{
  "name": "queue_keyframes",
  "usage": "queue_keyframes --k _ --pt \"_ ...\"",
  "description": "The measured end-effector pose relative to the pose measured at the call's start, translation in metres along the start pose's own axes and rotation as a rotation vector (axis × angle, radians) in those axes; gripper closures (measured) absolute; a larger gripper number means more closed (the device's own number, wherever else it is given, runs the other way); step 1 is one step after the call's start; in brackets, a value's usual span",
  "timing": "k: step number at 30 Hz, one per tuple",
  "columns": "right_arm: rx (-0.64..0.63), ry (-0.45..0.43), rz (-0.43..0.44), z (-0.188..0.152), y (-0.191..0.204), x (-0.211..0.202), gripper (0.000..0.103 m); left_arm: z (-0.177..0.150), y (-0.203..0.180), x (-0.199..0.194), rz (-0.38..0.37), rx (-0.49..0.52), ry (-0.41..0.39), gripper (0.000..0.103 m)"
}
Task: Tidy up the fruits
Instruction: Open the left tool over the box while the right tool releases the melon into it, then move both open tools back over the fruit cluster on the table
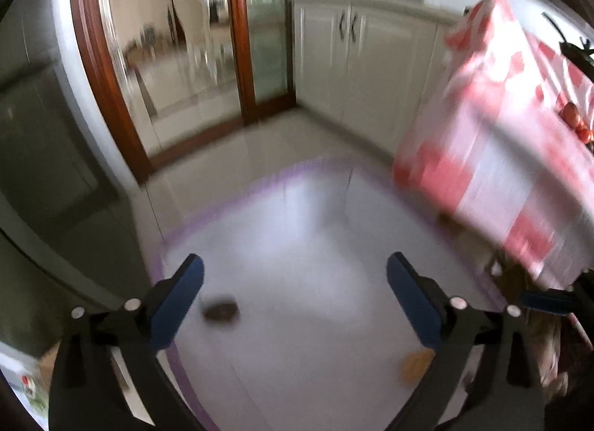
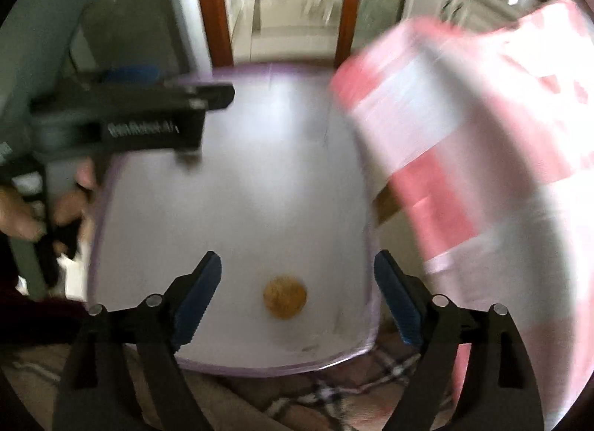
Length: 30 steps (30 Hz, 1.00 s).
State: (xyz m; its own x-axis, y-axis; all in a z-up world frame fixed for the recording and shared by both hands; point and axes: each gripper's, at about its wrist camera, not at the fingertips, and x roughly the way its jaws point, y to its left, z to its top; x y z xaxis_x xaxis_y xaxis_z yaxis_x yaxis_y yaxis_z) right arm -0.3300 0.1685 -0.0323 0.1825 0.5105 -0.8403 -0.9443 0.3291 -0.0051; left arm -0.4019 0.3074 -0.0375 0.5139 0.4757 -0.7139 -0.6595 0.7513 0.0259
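The fruit I can read best is a round, golden-brown one (image 2: 284, 296) with a dull, slightly mottled skin, lying alone on the pale mat (image 2: 230, 208) in my right wrist view, low in the frame and between the two spread fingers of my right gripper (image 2: 297, 297) without touching either. The same orange-brown fruit peeks out at the lower right of my left wrist view (image 1: 415, 366), partly hidden behind that finger. A second piece, dark, oval and blurred (image 1: 221, 311), lies on the mat (image 1: 297, 230) just beside the left finger of my left gripper (image 1: 295, 301); I cannot tell what kind it is. Both claws stand wide apart with nothing between their pads: black angular arms with silver pins and ribbed blue pads (image 2: 196, 301). The mat is smooth, whitish and faintly glossy, a rounded rectangle with a thin purple border. Under its near edge I see a plaid fabric (image 2: 334, 390) in beige, black and white. To the right hangs a red-and-white checked tablecloth (image 1: 497, 156), soft and draped, with a few small red round fruits (image 1: 573, 117) at its upper edge, too blurred to name. In the right view a hand (image 2: 22, 215) grips the black handle of the left gripper (image 2: 148, 111). Beyond lie white cabinets (image 1: 352, 71) and a dark-red wooden door frame (image 1: 241, 41).
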Motion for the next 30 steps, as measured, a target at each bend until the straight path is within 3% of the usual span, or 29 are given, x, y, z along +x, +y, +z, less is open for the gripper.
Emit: queue_keyframes --k 6,8,12,17,20,26,30 --pt "0.150 -0.369 -0.045 0.007 -0.057 -0.103 0.016 0.059 -0.054 -0.057 0.004 0.082 -0.248 0.001" --pt "0.234 -0.467 -0.104 0.003 -0.085 -0.133 0.016 0.079 -0.077 -0.066 -0.044 0.097 -0.281 0.001" --pt "0.407 -0.565 -0.209 -0.025 -0.140 -0.182 0.016 0.107 -0.142 -0.070 -0.164 0.162 -0.276 0.001" --pt "0.682 -0.572 -0.359 -0.063 -0.231 -0.191 0.016 0.123 -0.247 -0.050 -0.359 0.256 -0.183 0.001" --pt "0.820 -0.523 -0.422 -0.093 -0.282 -0.198 0.016 0.127 -0.312 -0.036 -0.441 0.339 -0.143 0.002" --pt "0.930 -0.345 -0.577 -0.135 -0.359 -0.197 0.016 0.141 -0.416 0.001 -0.538 0.417 -0.051 0.002" --pt "1.009 -0.335 -0.603 -0.153 -0.411 -0.196 0.016 0.149 -0.455 0.025 -0.532 0.412 0.000 0.002"
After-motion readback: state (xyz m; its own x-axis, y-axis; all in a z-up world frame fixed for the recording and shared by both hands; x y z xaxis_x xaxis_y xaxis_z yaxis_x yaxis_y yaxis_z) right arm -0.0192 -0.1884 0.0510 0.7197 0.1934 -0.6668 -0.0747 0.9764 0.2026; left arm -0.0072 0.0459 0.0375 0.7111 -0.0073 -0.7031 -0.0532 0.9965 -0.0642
